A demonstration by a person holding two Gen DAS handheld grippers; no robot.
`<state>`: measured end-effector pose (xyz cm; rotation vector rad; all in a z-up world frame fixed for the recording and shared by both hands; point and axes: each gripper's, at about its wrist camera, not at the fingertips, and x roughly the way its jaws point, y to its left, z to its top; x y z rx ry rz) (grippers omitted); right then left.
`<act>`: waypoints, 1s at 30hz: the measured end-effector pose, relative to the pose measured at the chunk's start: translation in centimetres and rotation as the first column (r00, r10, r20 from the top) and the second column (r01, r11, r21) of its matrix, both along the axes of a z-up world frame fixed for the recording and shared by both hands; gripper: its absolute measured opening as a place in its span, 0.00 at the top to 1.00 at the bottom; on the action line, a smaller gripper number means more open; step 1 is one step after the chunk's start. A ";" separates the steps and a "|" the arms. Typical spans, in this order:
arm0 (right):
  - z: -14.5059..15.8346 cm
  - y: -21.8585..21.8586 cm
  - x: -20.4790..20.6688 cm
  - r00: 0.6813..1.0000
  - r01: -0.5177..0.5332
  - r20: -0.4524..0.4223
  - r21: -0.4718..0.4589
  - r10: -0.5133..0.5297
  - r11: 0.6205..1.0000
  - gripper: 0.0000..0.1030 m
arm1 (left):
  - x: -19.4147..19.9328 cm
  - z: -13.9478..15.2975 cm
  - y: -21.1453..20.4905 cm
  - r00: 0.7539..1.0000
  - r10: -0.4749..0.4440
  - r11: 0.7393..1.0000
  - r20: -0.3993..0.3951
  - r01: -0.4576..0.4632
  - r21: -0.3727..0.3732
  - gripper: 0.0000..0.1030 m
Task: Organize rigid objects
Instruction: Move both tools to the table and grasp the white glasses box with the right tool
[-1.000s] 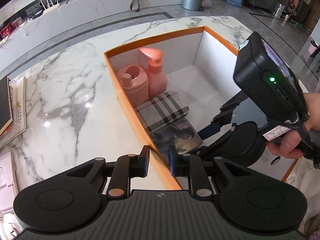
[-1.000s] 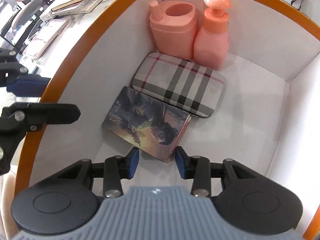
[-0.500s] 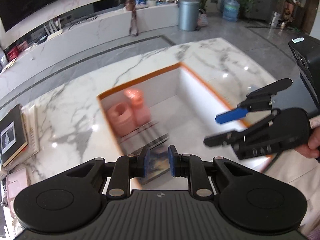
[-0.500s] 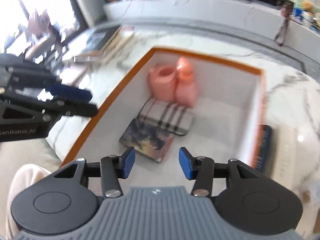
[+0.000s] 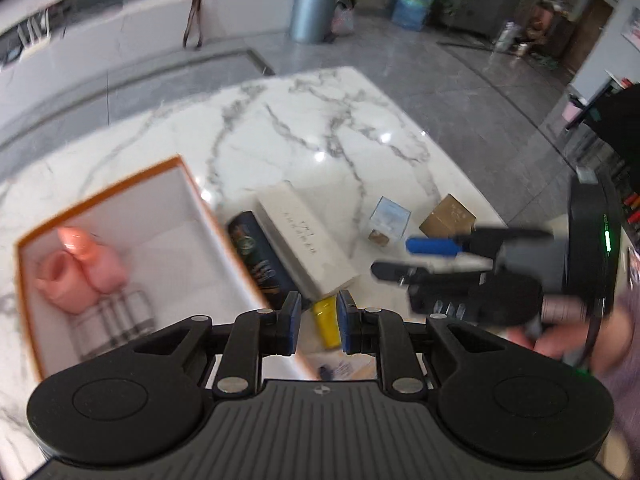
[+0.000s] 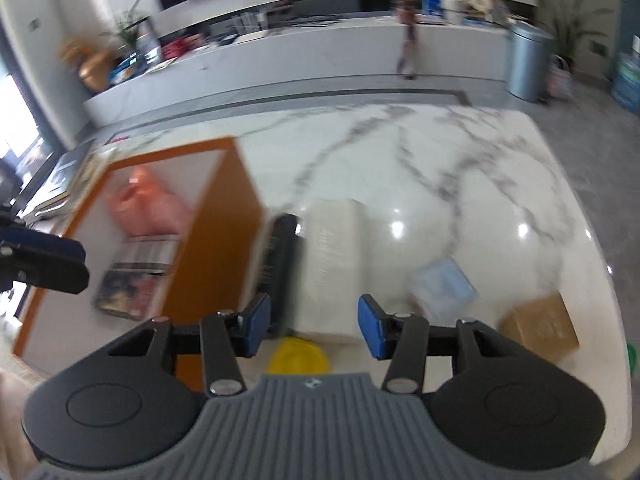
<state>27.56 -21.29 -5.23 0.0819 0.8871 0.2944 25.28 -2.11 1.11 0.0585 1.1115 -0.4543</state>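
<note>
A white box with an orange rim (image 5: 192,196) holds two pink bottles (image 5: 80,272), a plaid case (image 5: 116,316) and a picture-covered flat box (image 6: 124,290). Right of it on the marble lie a dark box (image 5: 256,256), a long white box (image 5: 308,240), a small clear blue box (image 5: 390,216), a brown carton (image 5: 448,216) and a yellow item (image 5: 326,320). My left gripper (image 5: 318,320) is shut and empty above the yellow item. My right gripper (image 6: 315,322) is open with nothing between its fingers, hovering over the same loose items.
The marble table's (image 6: 400,168) far and right edges drop to a grey floor. A grey bin (image 5: 312,8) and a water bottle (image 5: 412,4) stand beyond it. A person's hand (image 5: 560,340) holds the right gripper at the right of the left wrist view.
Both grippers have lifted away from the orange-rimmed box and swung right over the loose items. The right gripper's jaws stand wider, well clear of the picture-covered box.
</note>
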 end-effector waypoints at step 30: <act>-9.3 4.0 9.0 0.996 -0.088 0.025 -0.065 0.089 0.994 0.40 | 12.3 -11.0 -7.7 0.970 0.201 0.883 -0.138 -0.119 0.454 0.58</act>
